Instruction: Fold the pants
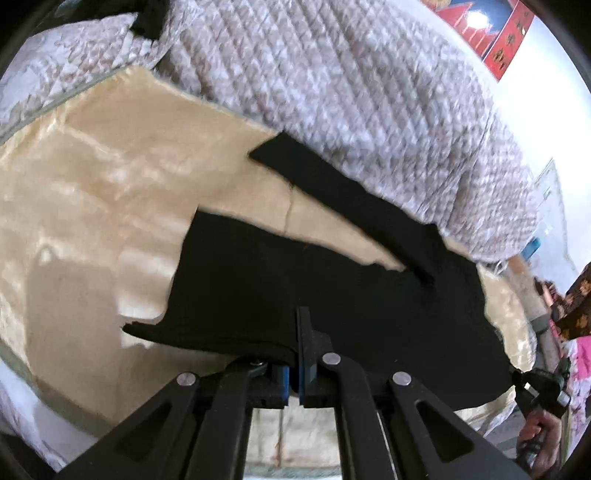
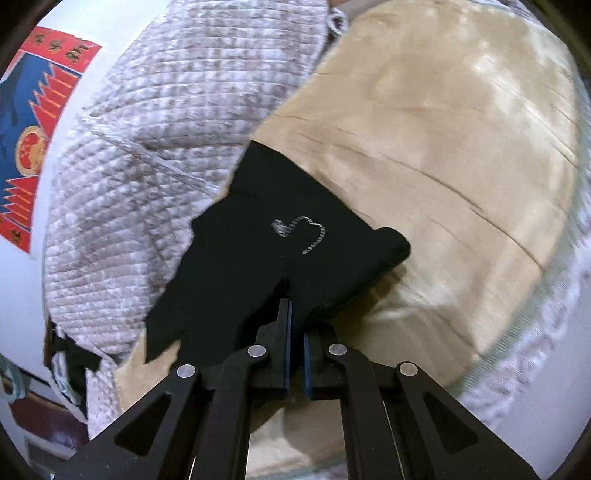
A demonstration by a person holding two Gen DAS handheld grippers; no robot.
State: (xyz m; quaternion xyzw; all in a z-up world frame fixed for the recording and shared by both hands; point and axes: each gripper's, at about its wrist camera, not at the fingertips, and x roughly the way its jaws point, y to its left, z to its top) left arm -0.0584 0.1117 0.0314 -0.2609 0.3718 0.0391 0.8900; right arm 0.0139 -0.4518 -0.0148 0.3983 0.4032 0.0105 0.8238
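Black pants [image 1: 332, 295] on tan sheet [image 1: 110, 206], pinched by both clenched tools [image 1: 300, 325] [image 2: 291, 314], quilt [image 1: 332, 92] bunched just beside.

1. We are looking from the left wrist camera forward along the black two-finger left gripper [image 1: 300, 332], sitting close above the black knit pants [image 1: 332, 295] and facing across the shiny beige bedspread [image 1: 92, 206] toward the heaped grey-and-white quilted blanket [image 1: 351, 81].
2. We are looking from the right wrist camera along the black two-finger right gripper [image 2: 295, 325], equally near, facing the pants' [image 2: 258, 251] other end.
3. Both views are sharing pants, bedspread [image 2: 443, 147], blanket [image 2: 155, 129] and the red-and-blue wall poster [image 1: 491, 33] [image 2: 33, 122].
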